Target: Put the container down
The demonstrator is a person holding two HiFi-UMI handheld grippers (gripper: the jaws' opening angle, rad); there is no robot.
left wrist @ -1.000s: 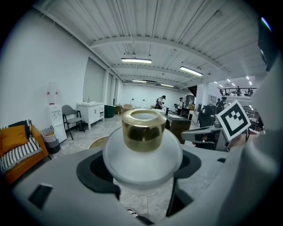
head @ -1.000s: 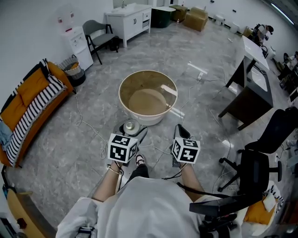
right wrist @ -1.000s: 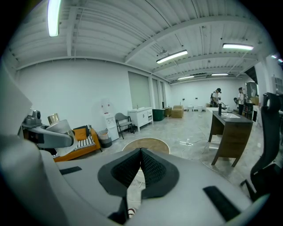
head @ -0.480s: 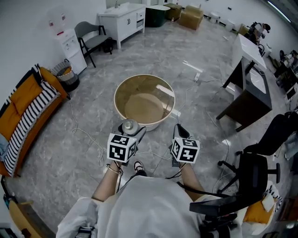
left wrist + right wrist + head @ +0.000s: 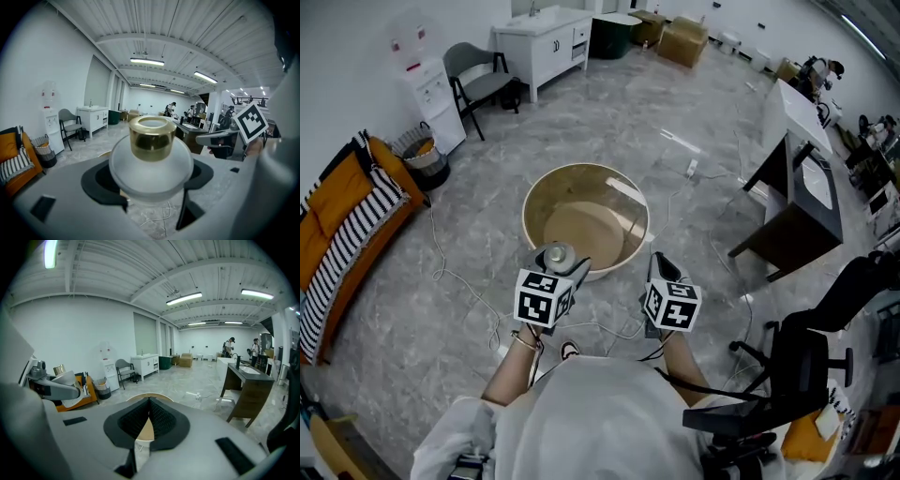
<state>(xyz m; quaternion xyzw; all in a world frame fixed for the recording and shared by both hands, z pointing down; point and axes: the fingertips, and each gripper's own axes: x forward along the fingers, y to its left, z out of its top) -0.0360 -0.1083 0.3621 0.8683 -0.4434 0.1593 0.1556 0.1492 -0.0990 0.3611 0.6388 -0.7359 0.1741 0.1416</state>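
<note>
Grey floor (image 5: 609, 112) and a tan basin (image 5: 586, 220) are seen below; the gold-capped container (image 5: 151, 161) is clamped by the left tongs (image 5: 152, 182), while the right tongs (image 5: 149, 412) are pressed together.

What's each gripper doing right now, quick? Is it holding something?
Left gripper: fingers closed on the frosted container.
Right gripper: fingers shut, holding nothing.

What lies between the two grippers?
In the head view, only grey floor and a white cable lie between left gripper, holding the container, and right gripper.
</note>
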